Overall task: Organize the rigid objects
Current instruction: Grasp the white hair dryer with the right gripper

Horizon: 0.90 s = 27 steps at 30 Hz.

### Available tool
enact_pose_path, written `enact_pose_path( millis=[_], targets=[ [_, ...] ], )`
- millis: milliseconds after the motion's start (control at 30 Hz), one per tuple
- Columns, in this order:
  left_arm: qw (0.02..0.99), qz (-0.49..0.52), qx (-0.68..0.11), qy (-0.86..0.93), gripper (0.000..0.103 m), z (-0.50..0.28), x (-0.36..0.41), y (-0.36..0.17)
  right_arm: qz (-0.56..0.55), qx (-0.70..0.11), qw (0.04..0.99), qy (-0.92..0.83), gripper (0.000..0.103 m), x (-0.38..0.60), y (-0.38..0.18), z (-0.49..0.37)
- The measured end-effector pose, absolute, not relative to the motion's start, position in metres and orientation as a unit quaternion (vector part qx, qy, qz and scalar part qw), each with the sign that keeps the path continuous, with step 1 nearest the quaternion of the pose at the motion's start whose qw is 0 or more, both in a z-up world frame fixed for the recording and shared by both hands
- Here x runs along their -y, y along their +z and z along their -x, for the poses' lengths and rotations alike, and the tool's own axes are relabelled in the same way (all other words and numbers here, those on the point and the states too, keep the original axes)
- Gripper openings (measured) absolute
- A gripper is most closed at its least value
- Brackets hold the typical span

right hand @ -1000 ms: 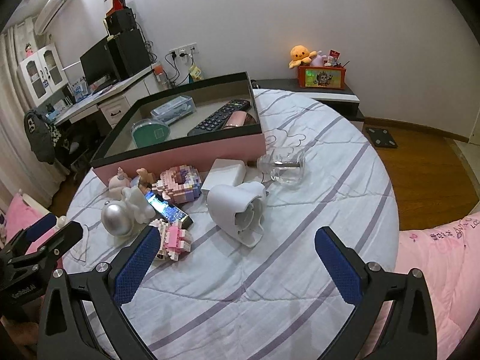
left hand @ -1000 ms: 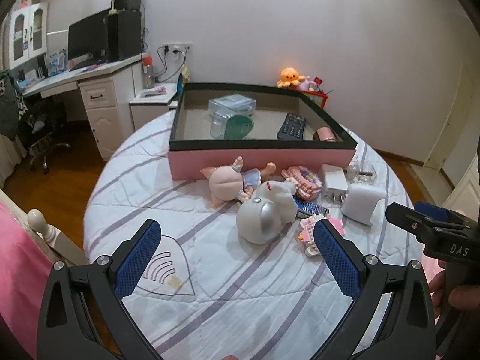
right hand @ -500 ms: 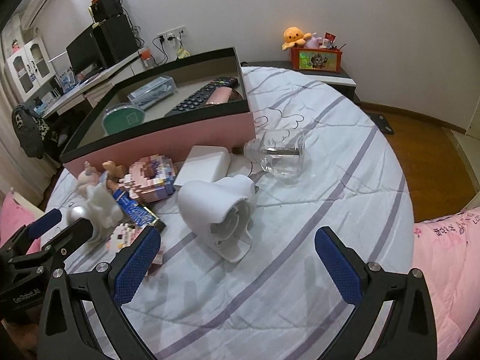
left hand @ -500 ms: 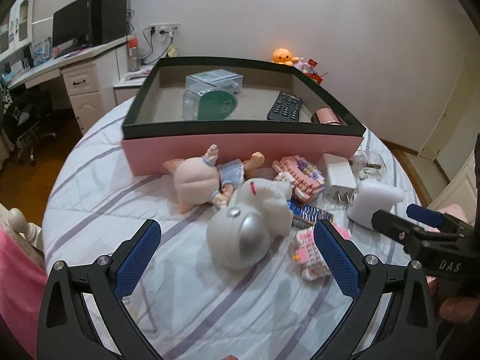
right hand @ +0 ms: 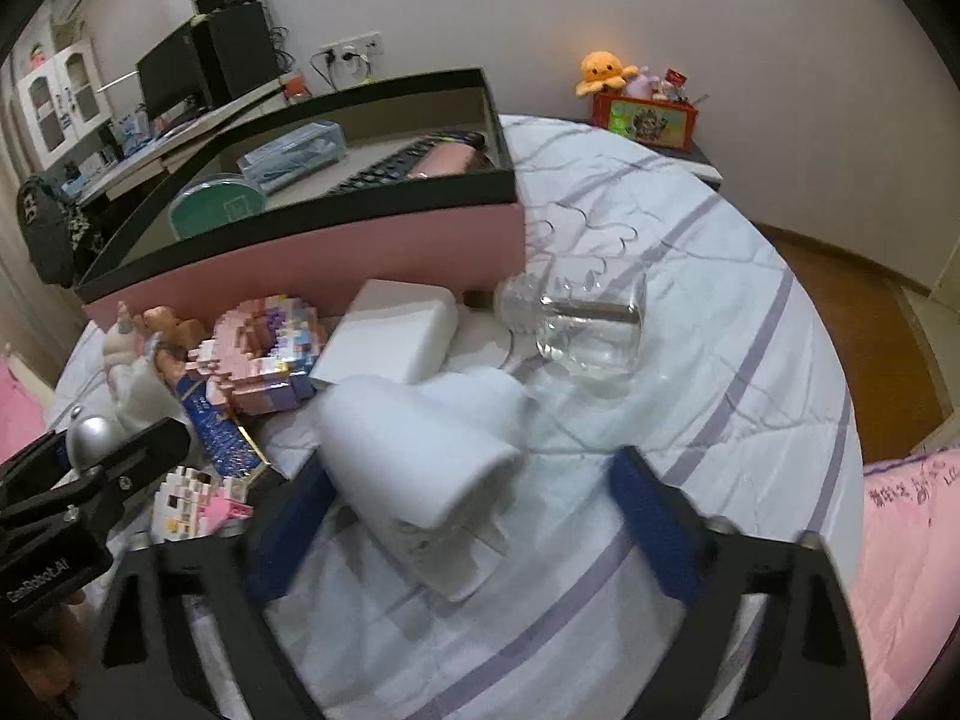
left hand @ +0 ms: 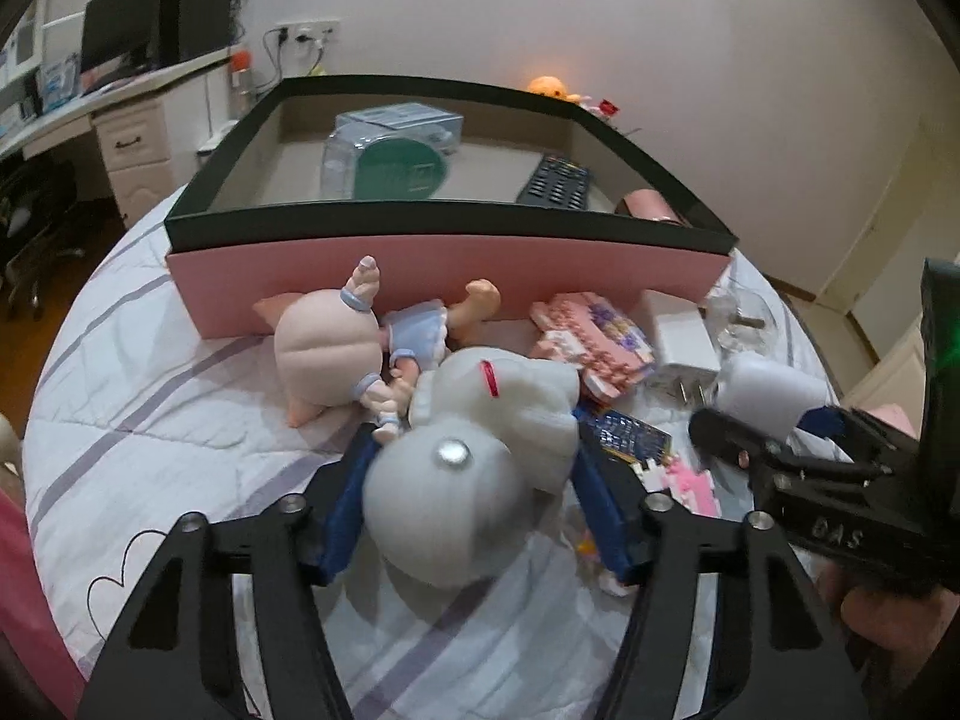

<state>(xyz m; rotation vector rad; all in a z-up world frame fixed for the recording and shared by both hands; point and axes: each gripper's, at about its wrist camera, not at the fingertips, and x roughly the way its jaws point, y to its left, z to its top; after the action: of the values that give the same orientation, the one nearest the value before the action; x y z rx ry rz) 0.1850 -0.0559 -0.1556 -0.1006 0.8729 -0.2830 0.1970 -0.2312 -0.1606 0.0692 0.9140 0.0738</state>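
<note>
My left gripper (left hand: pixel 474 504) is closed around a white figure with a silver head (left hand: pixel 462 480) that lies on the bed; both blue pads touch its sides. A pink-headed doll (left hand: pixel 336 354) lies just beyond it against the pink box (left hand: pixel 420 270). My right gripper (right hand: pixel 468 516) is open, its fingers on either side of a white heart-shaped device (right hand: pixel 420 450) without touching it. Pink block models (right hand: pixel 264 354) (right hand: pixel 192 501), a white charger (right hand: pixel 390 342), a blue packet (right hand: pixel 219 426) and a clear glass bottle (right hand: pixel 576 324) lie around.
The box holds a green-lidded case (left hand: pixel 399 171), a clear case (left hand: pixel 402 120), a remote (left hand: pixel 555 183) and a pink item (left hand: pixel 648 207). A desk (left hand: pixel 120 120) stands to the left. An orange plush (right hand: pixel 600 72) sits by the wall. The bed edge drops off at the right.
Both grippers moved forward and down. The left gripper closed on the white figure. The right gripper came around the white heart-shaped device, still open.
</note>
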Motion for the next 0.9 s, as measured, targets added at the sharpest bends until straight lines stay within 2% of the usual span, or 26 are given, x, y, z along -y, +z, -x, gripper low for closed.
enact_pose_path(
  millis=[33, 500, 900],
  targets=[
    [0.895, 0.053, -0.421, -0.138, 0.062, -0.185, 0.054, -0.156, -0.033, -0.437, 0.898, 0.040, 0.063, 0.231, -0.158, -0.195],
    [0.902, 0.059, -0.407, -0.133, 0.062, -0.163, 0.034, -0.141, -0.051, -0.419, 0.904, 0.068, 0.063, 0.234, -0.131, -0.172],
    [0.923, 0.063, -0.361, -0.113, 0.062, -0.163, 0.002, -0.099, -0.041, -0.380, 0.917, 0.114, 0.063, 0.211, -0.087, -0.185]
  ],
)
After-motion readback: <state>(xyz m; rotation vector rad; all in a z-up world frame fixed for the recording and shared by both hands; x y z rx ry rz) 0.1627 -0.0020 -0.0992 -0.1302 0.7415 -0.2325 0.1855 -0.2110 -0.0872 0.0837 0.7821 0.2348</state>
